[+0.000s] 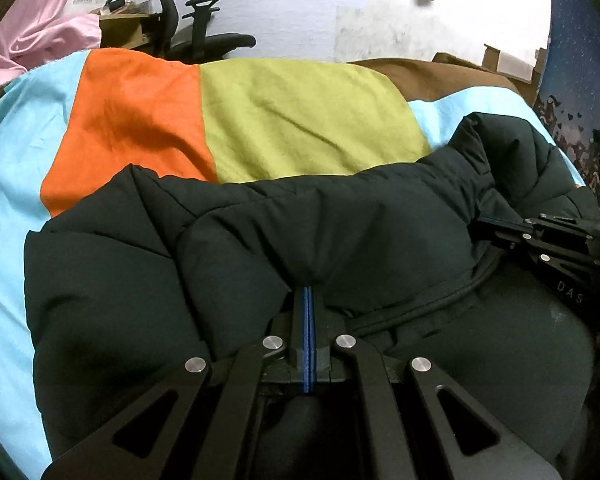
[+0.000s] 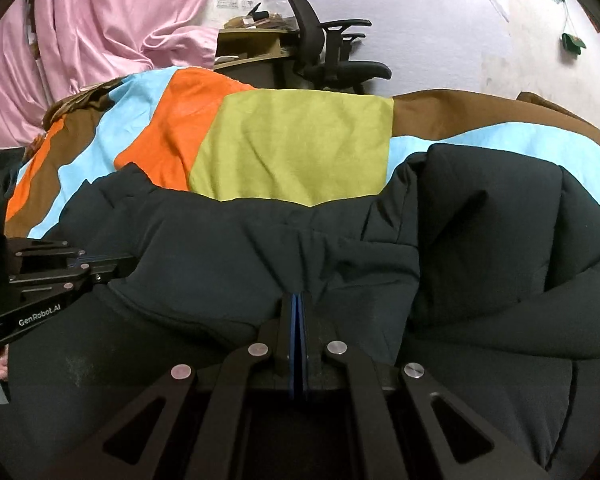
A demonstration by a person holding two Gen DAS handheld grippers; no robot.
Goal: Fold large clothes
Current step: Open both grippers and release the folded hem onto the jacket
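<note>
My left gripper (image 1: 309,292) pinched tight on fold of black puffer jacket (image 1: 260,240). My right gripper (image 2: 298,298) likewise clamped on same jacket (image 2: 260,240). Jacket lies on patchwork bedspread (image 1: 284,120), long axis running side to side across my view, folded edge facing office chair (image 1: 204,36). Which end is collar: cannot tell.

I see the black puffer jacket (image 1: 228,248) bunched just ahead of my left gripper (image 1: 308,292), fabric pinched between its fingers.
</note>
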